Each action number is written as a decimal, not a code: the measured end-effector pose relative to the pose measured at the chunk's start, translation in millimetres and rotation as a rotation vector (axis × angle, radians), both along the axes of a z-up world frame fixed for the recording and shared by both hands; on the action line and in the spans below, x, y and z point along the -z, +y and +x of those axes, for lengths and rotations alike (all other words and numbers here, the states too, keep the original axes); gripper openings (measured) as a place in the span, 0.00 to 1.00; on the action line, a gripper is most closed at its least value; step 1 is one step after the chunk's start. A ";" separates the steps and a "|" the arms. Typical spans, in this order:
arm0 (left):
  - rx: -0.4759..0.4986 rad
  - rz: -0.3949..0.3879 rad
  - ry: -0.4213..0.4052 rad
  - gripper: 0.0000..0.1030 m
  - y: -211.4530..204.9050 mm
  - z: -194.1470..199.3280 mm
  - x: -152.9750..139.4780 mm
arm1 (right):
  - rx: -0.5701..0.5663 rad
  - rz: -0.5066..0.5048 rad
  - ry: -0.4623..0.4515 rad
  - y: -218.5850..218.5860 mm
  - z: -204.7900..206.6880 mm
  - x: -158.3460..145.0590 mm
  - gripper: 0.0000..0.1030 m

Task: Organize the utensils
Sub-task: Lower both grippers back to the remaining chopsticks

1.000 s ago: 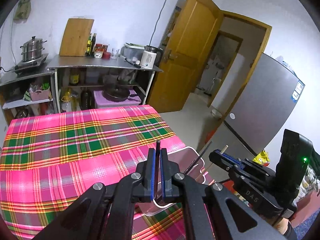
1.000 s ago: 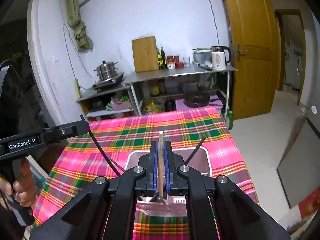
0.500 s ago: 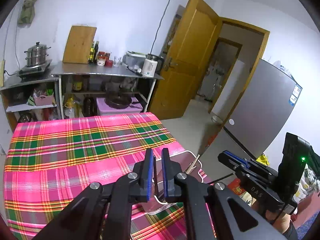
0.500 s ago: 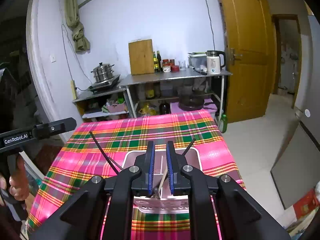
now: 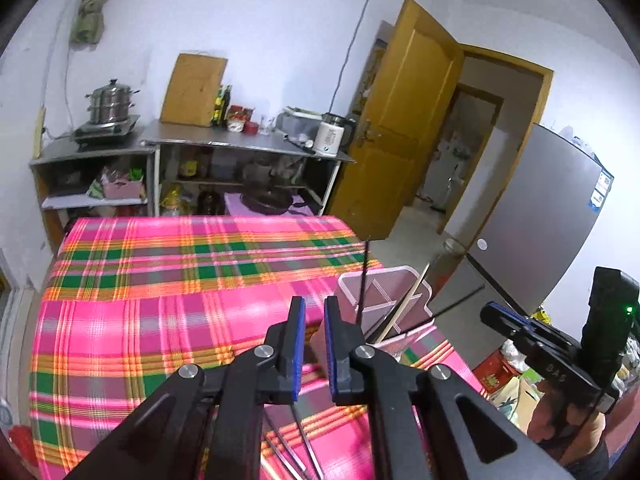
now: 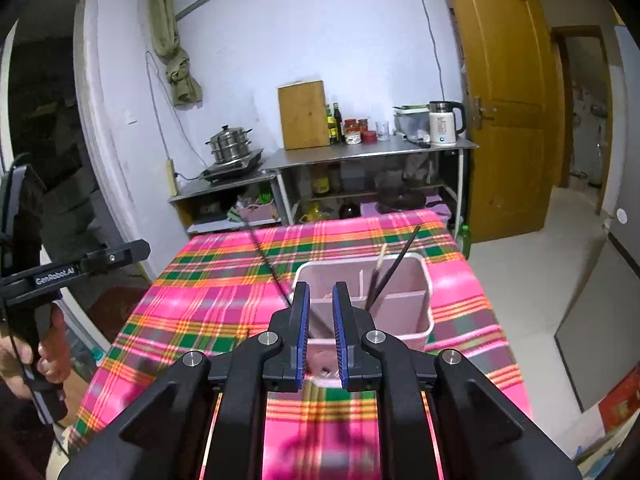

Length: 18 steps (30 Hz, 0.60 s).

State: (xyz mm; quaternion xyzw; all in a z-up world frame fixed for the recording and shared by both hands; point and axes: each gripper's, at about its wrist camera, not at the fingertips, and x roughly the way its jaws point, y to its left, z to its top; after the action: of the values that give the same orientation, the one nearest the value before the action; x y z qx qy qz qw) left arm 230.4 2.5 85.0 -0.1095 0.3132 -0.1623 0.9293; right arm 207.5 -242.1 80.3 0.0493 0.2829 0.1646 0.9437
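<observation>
A pink divided utensil holder [image 5: 400,280] [image 6: 404,308] stands on the plaid cloth near the table's right edge. Several chopsticks lean in it: a thin black one [image 5: 362,280], a wooden one [image 5: 410,300], and in the right wrist view a black one [image 6: 398,260] and a long black one [image 6: 266,258] tilted left. My left gripper [image 5: 314,304] hangs short of the holder, jaws slightly apart with nothing between them. My right gripper [image 6: 321,292] is just before the holder's near wall, open and empty. More dark chopsticks [image 5: 298,440] lie on the cloth under my left gripper.
The table with the pink plaid cloth [image 5: 160,280] has a drop to the floor on its right. Behind it stand metal shelves [image 6: 360,152] with a kettle, jars, a cutting board and a steamer pot. A yellow door [image 5: 404,128] and a grey fridge [image 5: 540,232] are on the right.
Both grippers let go of the chopsticks they held, which now lean in the holder. Both pairs of jaws parted and both grippers drew back from the holder.
</observation>
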 end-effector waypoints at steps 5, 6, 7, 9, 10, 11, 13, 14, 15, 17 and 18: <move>-0.021 0.014 0.038 0.08 10.5 -17.8 24.2 | -0.027 0.000 0.026 9.2 -14.0 13.5 0.12; -0.025 0.017 0.047 0.08 12.3 -21.4 29.3 | -0.034 -0.001 0.033 11.8 -16.8 16.9 0.12; -0.030 0.016 0.059 0.08 14.6 -24.8 35.5 | -0.039 -0.003 0.038 13.7 -18.9 19.9 0.12; -0.036 0.012 0.078 0.08 18.9 -30.0 45.8 | -0.048 -0.003 0.051 16.2 -22.8 26.5 0.12; -0.041 0.011 0.091 0.08 21.2 -32.3 52.1 | -0.054 -0.003 0.058 18.5 -23.4 28.8 0.12; -0.044 0.009 0.102 0.08 22.8 -33.8 57.2 | -0.061 -0.005 0.066 21.1 -25.2 32.4 0.12; -0.051 0.006 0.134 0.08 26.0 -37.3 71.2 | -0.072 -0.011 0.080 26.7 -27.6 39.1 0.12; -0.054 0.007 0.150 0.08 27.3 -38.1 78.1 | -0.077 -0.013 0.086 29.1 -28.4 41.8 0.12; -0.057 0.007 0.161 0.08 28.0 -39.0 83.3 | -0.083 -0.016 0.093 32.3 -30.2 45.1 0.12; -0.067 0.012 0.190 0.08 30.0 -38.5 97.1 | -0.094 -0.024 0.105 37.3 -29.7 50.9 0.12; -0.073 0.014 0.209 0.08 31.0 -37.0 104.7 | -0.102 -0.029 0.112 40.1 -29.6 54.3 0.12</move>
State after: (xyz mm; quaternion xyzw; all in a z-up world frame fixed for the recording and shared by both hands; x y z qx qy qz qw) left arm 193.4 33.5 -19.7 -0.1307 0.4052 -0.1139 0.8976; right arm 178.0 -202.1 25.9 0.0305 0.3398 0.2053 0.9173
